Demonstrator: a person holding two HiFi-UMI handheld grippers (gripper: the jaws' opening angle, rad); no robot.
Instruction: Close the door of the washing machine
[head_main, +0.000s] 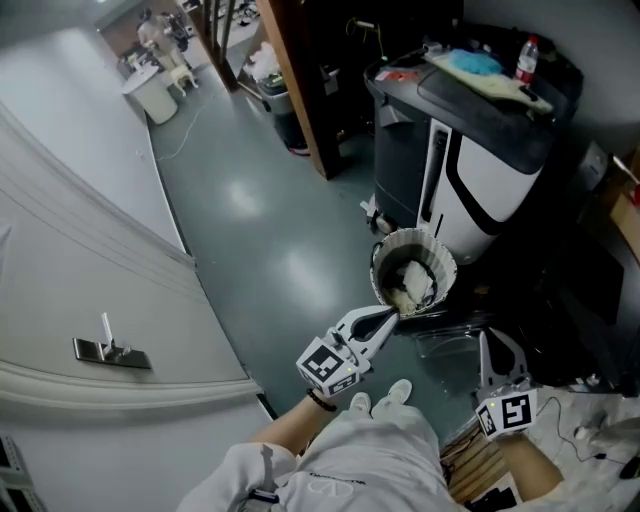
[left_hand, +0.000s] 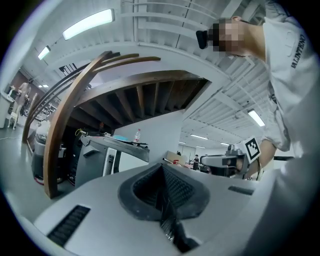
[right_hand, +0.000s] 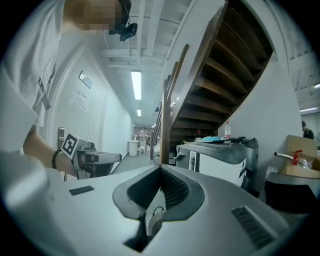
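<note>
Before one washing machine (head_main: 490, 185), left gripper (head_main: 390, 318) and right gripper (head_main: 488, 345) hang closed.

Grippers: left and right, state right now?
Left gripper: shut, holding nothing.
Right gripper: shut, holding nothing.

The left gripper (head_main: 390, 318), jaws together, is pointing at a round lined bin (head_main: 446, 264) standing on the grey floor (head_main: 260, 220). The right gripper (head_main: 488, 345) is hanging lower right, below a black-and-white machine (head_main: 480, 170).
</note>
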